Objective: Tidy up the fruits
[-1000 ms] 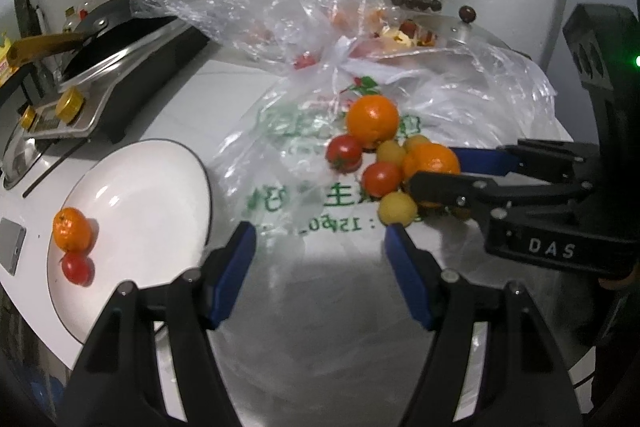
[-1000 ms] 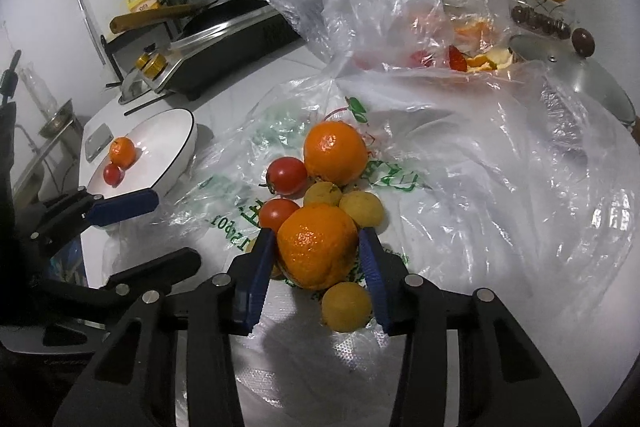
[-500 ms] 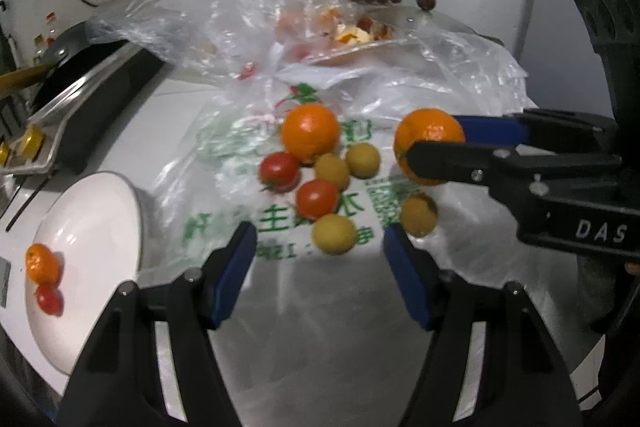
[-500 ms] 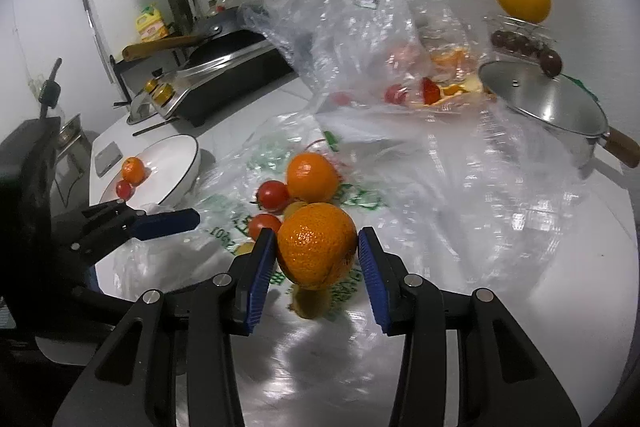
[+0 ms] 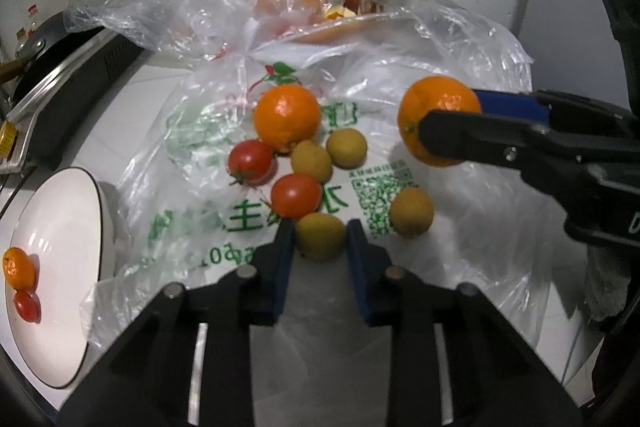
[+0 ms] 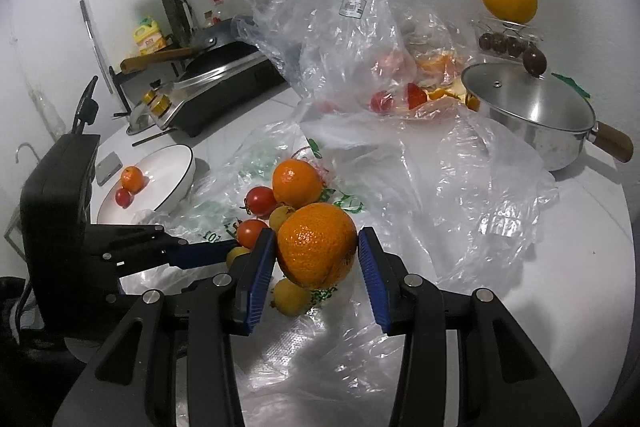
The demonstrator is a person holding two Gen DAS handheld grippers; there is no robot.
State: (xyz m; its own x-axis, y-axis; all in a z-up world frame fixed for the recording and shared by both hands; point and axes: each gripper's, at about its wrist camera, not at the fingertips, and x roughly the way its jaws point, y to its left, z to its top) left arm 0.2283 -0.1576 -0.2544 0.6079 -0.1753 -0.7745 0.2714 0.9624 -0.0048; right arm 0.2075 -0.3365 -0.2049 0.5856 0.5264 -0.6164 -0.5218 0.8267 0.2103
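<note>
Two close, downward-angled wrist views, sharing the fruit pile (image 5: pixel 304 163).

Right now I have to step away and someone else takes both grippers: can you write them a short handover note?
Left gripper: shut on a small yellow-green fruit lying on the printed plastic bag.
Right gripper: shut on an orange, held clear above the bag.
Done: one small orange and one tomato sit on the white plate.
Left: on the bag, one orange, two tomatoes, three more small yellow-green fruits, plus the two held pieces.
</note>
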